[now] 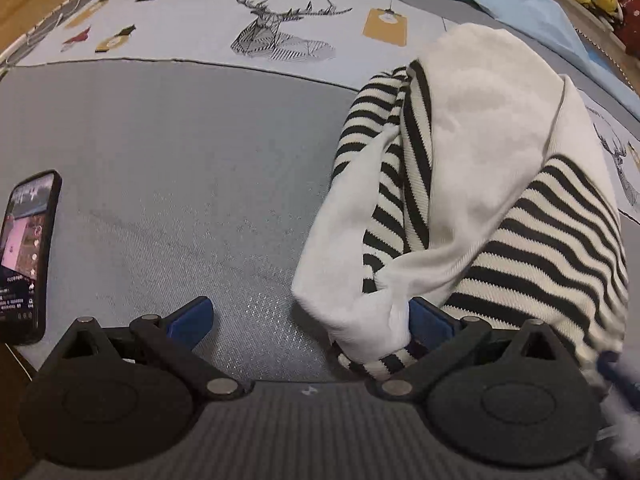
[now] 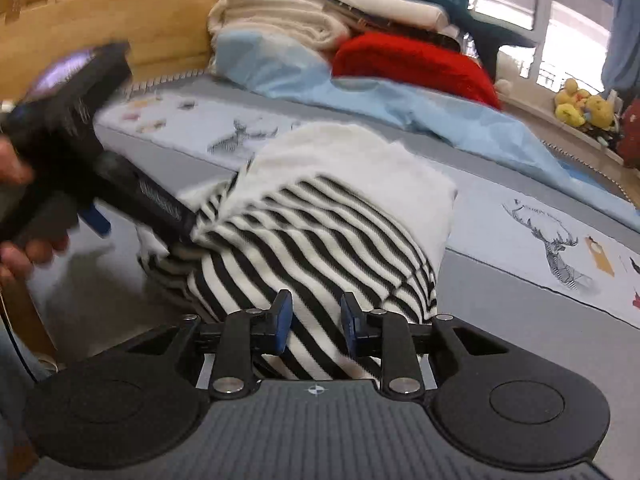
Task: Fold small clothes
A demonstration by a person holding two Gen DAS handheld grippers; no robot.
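A small black-and-white striped garment with a plain white lining (image 1: 480,140) lies bunched on the grey bed sheet (image 1: 180,180). My left gripper (image 1: 310,320) is open wide above the sheet. The garment's white edge drapes against its right finger (image 1: 430,322), and nothing is between the pads. In the right wrist view the same garment (image 2: 320,240) forms a mound. My right gripper (image 2: 317,320) has its blue pads shut on a striped fold at the near edge. The left gripper's finger (image 2: 160,204) touches the garment's left side, with a hand (image 2: 24,248) on its handle.
A lit phone (image 1: 24,256) lies on the sheet at the left. A deer-print band (image 1: 280,28) crosses the bed. A light blue quilt (image 2: 400,112), a red blanket (image 2: 412,60) and stacked folded blankets (image 2: 280,20) stand against the wooden headboard (image 2: 120,20). Plush toys (image 2: 580,108) sit far right.
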